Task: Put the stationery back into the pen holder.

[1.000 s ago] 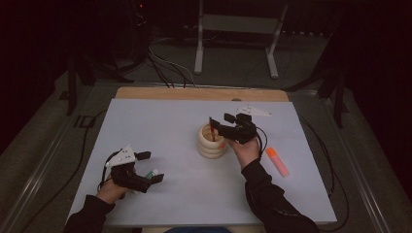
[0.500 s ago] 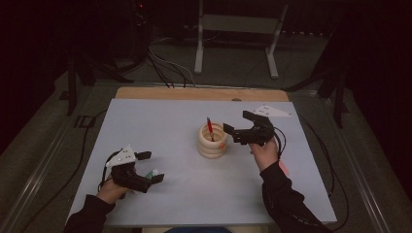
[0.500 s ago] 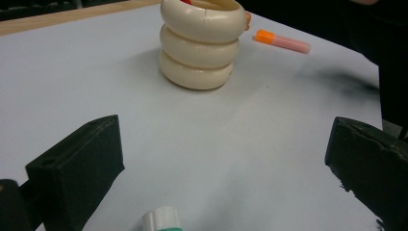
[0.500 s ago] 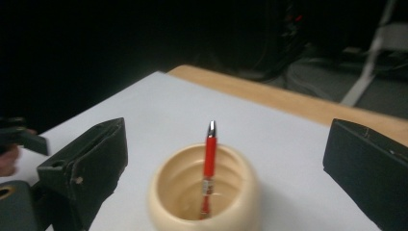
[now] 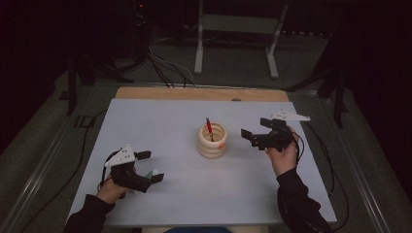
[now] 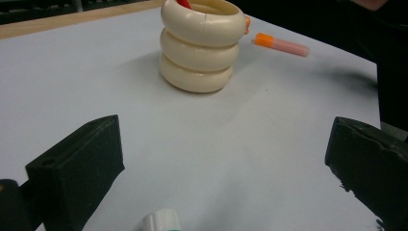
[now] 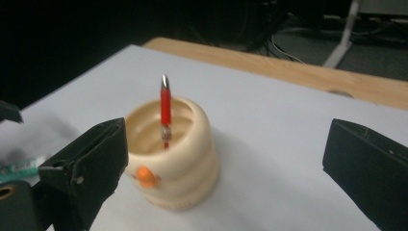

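Observation:
A cream holder (image 5: 212, 141) made of stacked rings stands mid-table with a red pen (image 5: 209, 127) upright in it. My right gripper (image 5: 251, 137) hovers just right of the holder. Its jaws have just been opening and now stand wide, with nothing between them. From the right gripper view (image 7: 226, 163) the holder (image 7: 173, 154) and pen (image 7: 165, 113) lie straight ahead, and an orange spot (image 7: 144, 177) marks the holder's side. My left gripper (image 5: 150, 166) rests open at the front left, a white-and-green marker (image 5: 154, 172) lying between its jaws without being gripped.
The white table sheet (image 5: 160, 121) has a wooden edge (image 5: 194, 93) at the back. The left gripper view shows an orange-capped pink marker (image 6: 281, 44) lying beyond the holder (image 6: 202, 48). Cables and a metal stand (image 5: 233, 29) sit on the dark floor behind.
My right gripper has drawn back to the right, away from the holder, and its jaws have spread. The red pen stays standing in the holder. The left gripper has not moved.

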`<state>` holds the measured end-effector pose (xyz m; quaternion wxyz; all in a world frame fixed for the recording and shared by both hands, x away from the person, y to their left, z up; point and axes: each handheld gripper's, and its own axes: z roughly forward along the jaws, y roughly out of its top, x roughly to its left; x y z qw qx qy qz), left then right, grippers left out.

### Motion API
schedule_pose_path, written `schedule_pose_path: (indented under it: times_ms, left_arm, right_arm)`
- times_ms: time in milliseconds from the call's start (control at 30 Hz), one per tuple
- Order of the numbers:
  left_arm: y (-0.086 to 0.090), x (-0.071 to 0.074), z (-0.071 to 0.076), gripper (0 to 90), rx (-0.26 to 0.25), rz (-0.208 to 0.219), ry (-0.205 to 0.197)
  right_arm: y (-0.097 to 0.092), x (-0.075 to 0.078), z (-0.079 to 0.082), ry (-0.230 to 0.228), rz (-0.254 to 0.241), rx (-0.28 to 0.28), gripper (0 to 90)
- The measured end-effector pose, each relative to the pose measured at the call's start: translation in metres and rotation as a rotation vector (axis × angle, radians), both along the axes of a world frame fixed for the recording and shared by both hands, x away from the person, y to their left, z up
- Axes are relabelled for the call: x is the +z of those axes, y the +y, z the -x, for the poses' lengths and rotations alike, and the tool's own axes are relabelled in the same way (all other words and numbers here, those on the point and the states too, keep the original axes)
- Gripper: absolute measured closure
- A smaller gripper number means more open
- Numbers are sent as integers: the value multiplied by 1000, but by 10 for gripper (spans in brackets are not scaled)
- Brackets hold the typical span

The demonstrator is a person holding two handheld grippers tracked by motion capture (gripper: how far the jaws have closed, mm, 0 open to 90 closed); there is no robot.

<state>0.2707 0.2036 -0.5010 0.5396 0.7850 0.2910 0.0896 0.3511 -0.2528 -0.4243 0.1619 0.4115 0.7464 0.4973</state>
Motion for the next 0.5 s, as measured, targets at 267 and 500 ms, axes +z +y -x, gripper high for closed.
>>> schedule_pose_path:
  times_ms: [267, 500]
  left_arm:
    - [0, 0, 0, 4, -2, -1, 0]
    - [0, 0, 0, 4, -3, -1, -1]
  right_arm:
    - [-23, -12, 12, -16, 20, -63, 18]
    - [-44, -23, 22, 2, 61, -113, 19]
